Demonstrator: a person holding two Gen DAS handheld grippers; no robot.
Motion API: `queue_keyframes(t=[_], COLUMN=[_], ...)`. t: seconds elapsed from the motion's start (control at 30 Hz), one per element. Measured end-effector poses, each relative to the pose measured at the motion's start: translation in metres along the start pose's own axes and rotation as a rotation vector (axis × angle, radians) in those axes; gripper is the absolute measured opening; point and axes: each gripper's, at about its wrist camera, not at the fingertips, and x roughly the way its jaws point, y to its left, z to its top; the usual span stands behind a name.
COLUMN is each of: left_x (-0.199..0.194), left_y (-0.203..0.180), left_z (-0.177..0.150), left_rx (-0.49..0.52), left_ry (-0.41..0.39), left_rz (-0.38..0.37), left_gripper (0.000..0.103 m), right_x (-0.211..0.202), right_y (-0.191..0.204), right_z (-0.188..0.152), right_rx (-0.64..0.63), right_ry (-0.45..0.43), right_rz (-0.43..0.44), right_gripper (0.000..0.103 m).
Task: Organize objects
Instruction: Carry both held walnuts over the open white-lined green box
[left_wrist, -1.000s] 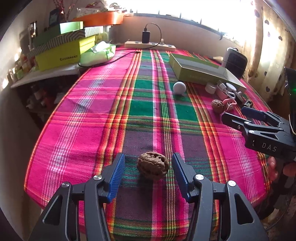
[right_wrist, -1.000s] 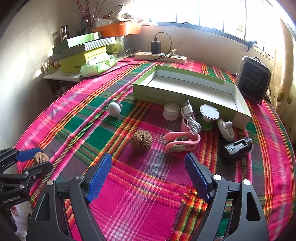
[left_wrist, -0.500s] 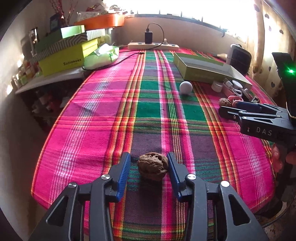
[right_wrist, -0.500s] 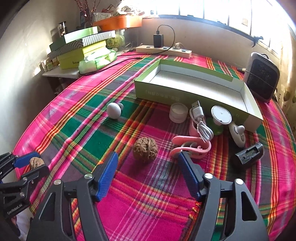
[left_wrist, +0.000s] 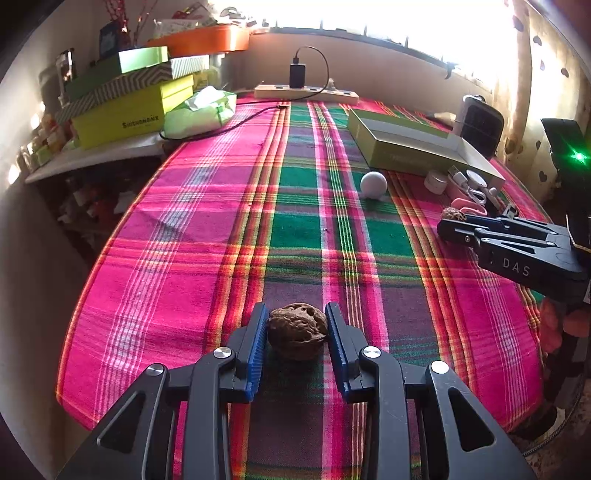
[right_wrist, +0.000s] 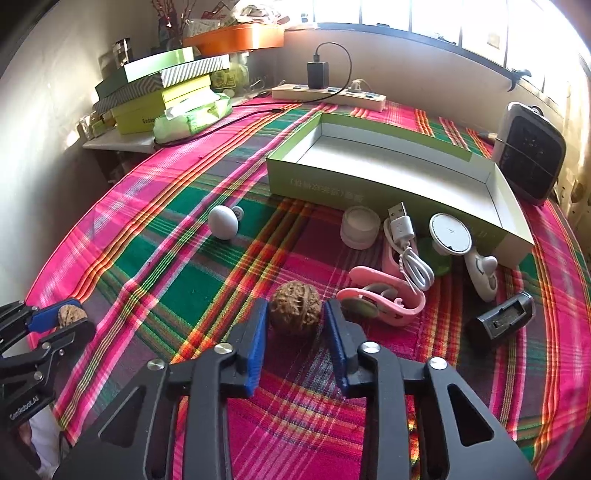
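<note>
Left tongs (left_wrist: 297, 332) sit low in the centre of the left wrist view, ribbed blue pads clenched against both sides of a wrinkled brown walnut (left_wrist: 297, 335) that rests on the plaid cloth of the desk (left_wrist: 207, 236), woven in pink, green and purple bands. In the right wrist view the right tongs (right_wrist: 295, 325) bracket a second walnut (right_wrist: 294, 312), rounder and deeply furrowed, at lower centre; the left pad touches it, while a thin sliver of cloth seems to show at the right pad, so I cannot tell whether the grip is closed. Just right of that nut lies a glossy pink clip (right_wrist: 382, 301), and a coiled white USB cable (right_wrist: 408, 251) drapes over another pink piece behind it. A squat white jar (right_wrist: 360, 226) and a smooth white ball (right_wrist: 222, 222) sit further up the frame, the ball well to the left. The long open green cardboard box (right_wrist: 369, 192), white inside, fills the upper right. A stubby black plastic gadget (right_wrist: 502, 321) lies at the right edge, beside a round white disc (right_wrist: 451, 234).
</note>
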Motion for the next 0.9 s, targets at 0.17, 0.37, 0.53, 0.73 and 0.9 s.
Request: queue_keyframes(t=[0.17, 0.37, 0.53, 0.73, 0.9], left_x=[0.007, 0.013, 0.019, 0.025, 0.028], left_y=[-0.004, -0.01, -0.022, -0.034, -0.041], left_z=[0.008, 0.015, 0.022, 0.034, 0.047], left_rx=[0.0, 0.011, 0.039, 0.061, 0.07], left_ry=[0.005, 0.007, 0.008, -0.003, -0.013], left_rz=[-0.02, -0.022, -0.03, -0.048, -0.061], left_gripper=[0.029, 0.029, 0.029, 0.029, 0.029], right_x=[-0.001, -0.001, -0.003, -0.006, -0.009], right_y=[-0.002, -0.004, -0.006, -0.008, -0.011], right_z=[0.0, 0.001, 0.002, 0.008, 0.014], right_rx=[0.006, 0.014, 0.012, 0.014, 0.021], right_ry=[-0.001, -0.003, -0.01, -0.025, -0.032], right_rz=[0.011, 0.026, 0.037, 0.047, 0.051], right_gripper=[0.031, 0.031, 0.031, 0.031, 0.031])
